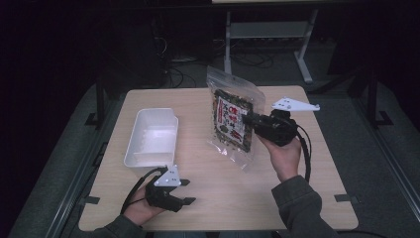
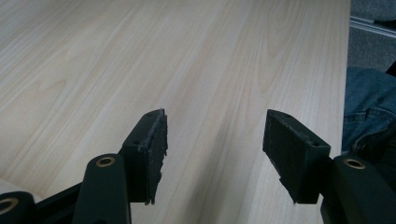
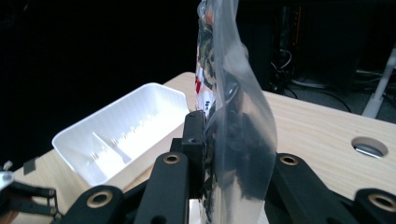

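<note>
A clear plastic bag of dark snack mix [image 1: 233, 119] with a red and white label hangs upright above the table's middle. My right gripper [image 1: 249, 119] is shut on its right edge; in the right gripper view the bag [image 3: 233, 116] stands edge-on between the two black jaws. My left gripper [image 1: 186, 191] rests near the table's front left edge, pointing right, open with nothing between its fingers [image 2: 149, 149]; bare wood lies between the jaws in the left gripper view.
A white plastic bin [image 1: 152, 136] sits at the table's left, and its inside [image 3: 121, 135] with a divider looks bare. The wooden table [image 1: 208, 198] has a round cable hole [image 3: 370, 146]. Table legs and cables stand on the dark floor behind.
</note>
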Demonstrator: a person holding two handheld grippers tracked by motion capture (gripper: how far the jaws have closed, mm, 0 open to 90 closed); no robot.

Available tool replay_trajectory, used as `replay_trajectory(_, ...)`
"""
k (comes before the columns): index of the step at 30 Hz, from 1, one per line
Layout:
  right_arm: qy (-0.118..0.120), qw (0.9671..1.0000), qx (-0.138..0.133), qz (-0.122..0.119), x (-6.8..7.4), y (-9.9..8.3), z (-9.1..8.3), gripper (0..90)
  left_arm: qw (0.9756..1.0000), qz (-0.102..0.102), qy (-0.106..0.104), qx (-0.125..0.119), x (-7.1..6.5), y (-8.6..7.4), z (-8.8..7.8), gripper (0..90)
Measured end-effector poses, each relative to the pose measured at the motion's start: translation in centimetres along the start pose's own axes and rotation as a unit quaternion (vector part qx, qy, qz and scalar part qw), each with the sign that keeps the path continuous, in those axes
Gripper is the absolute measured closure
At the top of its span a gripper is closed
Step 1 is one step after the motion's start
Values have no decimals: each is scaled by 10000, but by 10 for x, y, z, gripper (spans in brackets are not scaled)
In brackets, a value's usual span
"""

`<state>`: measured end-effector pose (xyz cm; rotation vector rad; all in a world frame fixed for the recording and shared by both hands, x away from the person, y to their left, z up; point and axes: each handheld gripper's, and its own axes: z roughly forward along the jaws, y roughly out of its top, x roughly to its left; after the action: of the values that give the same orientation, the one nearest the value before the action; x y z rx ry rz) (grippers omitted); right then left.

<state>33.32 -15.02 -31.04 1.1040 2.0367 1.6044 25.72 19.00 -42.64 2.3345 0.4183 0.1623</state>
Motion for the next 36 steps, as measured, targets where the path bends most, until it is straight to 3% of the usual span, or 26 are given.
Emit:
replay_trajectory(12, 94, 9997, -136, -155, 28, 16, 35, 751, 10000, 21, 7, 22, -2, -8, -7, 382)
replay_trajectory(24, 147, 9995, -269, -101, 42, 23, 59, 751, 9999, -36, 21, 93, -2, -19, -13, 375)
replay_trajectory(36, 263, 9989, -347, -186, 65, 31, 83, 750, 9999, -45, 39, 129, -4, -29, -22, 368)
